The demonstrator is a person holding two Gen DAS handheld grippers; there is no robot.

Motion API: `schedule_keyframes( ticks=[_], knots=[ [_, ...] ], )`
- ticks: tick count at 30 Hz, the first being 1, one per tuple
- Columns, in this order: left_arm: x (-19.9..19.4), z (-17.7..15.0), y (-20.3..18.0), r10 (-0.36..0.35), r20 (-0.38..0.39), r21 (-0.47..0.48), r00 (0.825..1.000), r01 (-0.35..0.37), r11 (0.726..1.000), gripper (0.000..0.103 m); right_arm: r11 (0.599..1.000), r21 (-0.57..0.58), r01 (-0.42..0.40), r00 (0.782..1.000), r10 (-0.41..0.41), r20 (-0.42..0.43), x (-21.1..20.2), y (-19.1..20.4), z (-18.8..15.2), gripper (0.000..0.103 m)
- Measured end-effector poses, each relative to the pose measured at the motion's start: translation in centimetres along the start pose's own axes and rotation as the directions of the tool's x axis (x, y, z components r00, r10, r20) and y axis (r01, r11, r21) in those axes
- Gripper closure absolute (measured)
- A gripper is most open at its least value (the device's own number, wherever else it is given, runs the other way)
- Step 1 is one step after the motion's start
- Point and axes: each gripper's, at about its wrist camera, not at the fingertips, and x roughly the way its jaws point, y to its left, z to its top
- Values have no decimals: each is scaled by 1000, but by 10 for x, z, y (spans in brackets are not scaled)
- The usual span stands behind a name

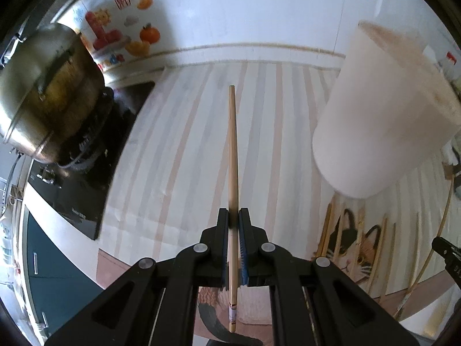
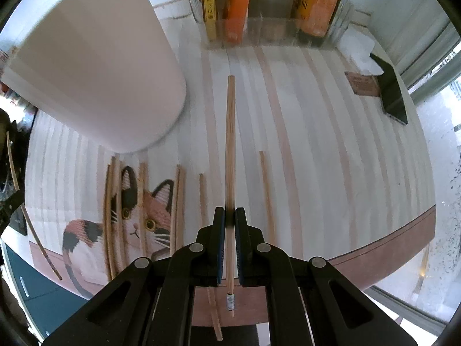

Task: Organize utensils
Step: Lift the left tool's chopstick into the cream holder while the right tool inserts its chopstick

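Observation:
My left gripper [image 1: 234, 216] is shut on a wooden chopstick [image 1: 232, 150] that points forward above the striped mat. A tall white holder cup [image 1: 380, 121] stands to its right. My right gripper [image 2: 230, 216] is shut on another wooden chopstick [image 2: 230, 144], also held above the mat. The white cup [image 2: 95, 72] is to its upper left. Several loose chopsticks [image 2: 178, 201] lie on the cat-print part of the mat [image 2: 138, 219], and one more [image 2: 266, 193] lies right of the gripper.
A steel pot [image 1: 49, 92] sits on a black stove [image 1: 86, 178] at the left. Bottles and boxes in a clear bin [image 2: 268, 8] stand at the back. A dark phone [image 2: 393, 92] and a white cloth [image 2: 360, 49] lie at the right. The counter edge [image 2: 389, 253] runs near the front.

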Motion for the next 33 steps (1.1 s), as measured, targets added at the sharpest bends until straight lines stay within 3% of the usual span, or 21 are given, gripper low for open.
schedule_keyframes(
  ticks=[8,14,18,23,28,33],
  knots=[
    [-50,20,11,-43,98,-49,994,48,998,99,1000,9,-29,994,28,106,-45,-5,43,96],
    [-112,52,25,-134,214,-104,968,159,982,99,996,23,-87,974,80,214,-96,-11,57,96],
    [-159,83,31,-208,307,-118,929,254,960,99,990,17,-140,945,129,299,-142,-10,76,96],
    [-193,121,28,-270,385,-122,882,339,933,99,980,-2,-197,895,181,407,-200,-7,113,96],
    [-195,153,10,-306,417,-120,856,386,915,99,980,-15,-198,844,178,506,-233,6,161,96],
    [-172,185,-15,-338,416,-122,845,420,899,98,973,-9,-230,817,198,541,-226,19,204,96]
  ],
)
